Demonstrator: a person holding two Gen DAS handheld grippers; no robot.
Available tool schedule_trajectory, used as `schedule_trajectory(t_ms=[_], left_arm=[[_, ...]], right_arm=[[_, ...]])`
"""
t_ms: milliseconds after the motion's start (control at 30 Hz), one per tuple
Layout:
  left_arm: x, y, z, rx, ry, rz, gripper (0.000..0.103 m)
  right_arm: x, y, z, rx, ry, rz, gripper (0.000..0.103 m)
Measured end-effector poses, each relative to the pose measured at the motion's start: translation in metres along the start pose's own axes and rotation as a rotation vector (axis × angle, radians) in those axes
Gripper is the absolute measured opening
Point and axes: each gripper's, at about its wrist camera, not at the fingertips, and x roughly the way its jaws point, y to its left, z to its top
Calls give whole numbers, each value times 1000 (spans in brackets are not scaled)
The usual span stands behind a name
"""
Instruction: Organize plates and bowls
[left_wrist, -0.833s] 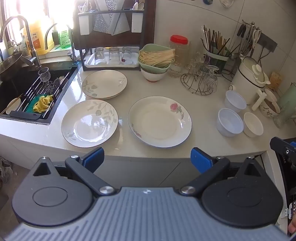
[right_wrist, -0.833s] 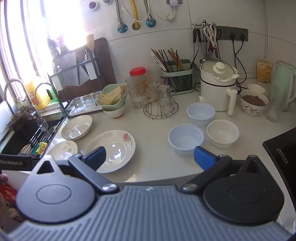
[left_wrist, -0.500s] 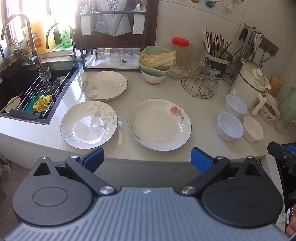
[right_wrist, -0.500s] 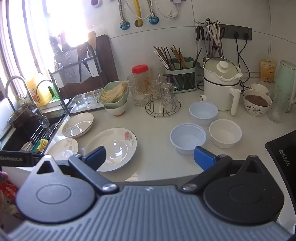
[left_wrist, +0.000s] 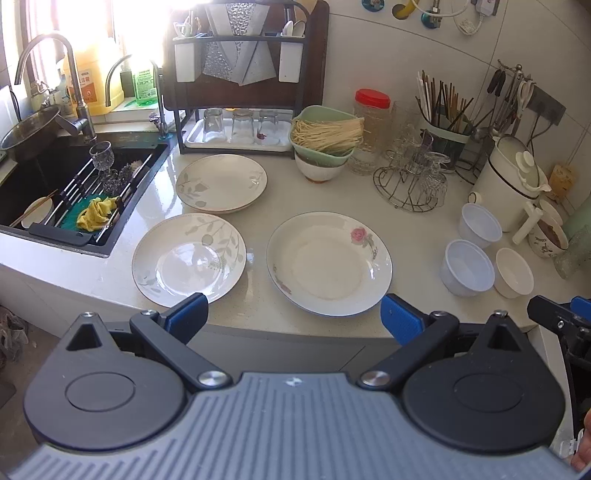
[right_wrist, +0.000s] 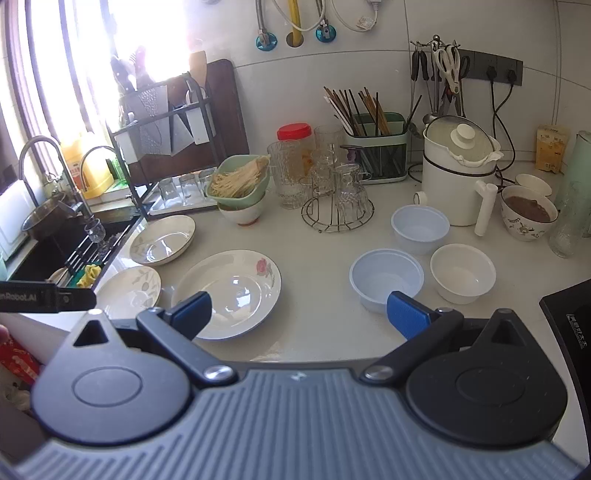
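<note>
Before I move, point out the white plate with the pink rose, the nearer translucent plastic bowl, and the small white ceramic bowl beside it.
White plate with the pink rose (left_wrist: 328, 264), left wrist view, bare centre.
Nearer translucent plastic bowl (right_wrist: 386, 275), right wrist view, inside bottom.
Small white ceramic bowl (right_wrist: 462, 271), right wrist view, inner wall.

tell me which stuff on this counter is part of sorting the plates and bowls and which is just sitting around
For the job:
rose plate
two leaf plates
two clear plastic bowls
small white bowl

Just lying about:
glass rack
chopstick holder
white pot
red-lidded jar
noodle bowl
yellow cloth
</note>
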Motion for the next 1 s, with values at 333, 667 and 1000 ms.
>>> schedule_trajectory(t_ms=[333, 667, 1000], left_arm=[[0, 4, 0, -5, 0, 12, 101], [0, 7, 0, -17, 3, 23, 101], [-6, 6, 0, -32, -8, 28, 101]], right_arm=[[2, -3, 1, 3, 16, 2, 103], [0, 1, 2, -9, 20, 7, 103], [0, 4, 0, -16, 40, 12, 103]])
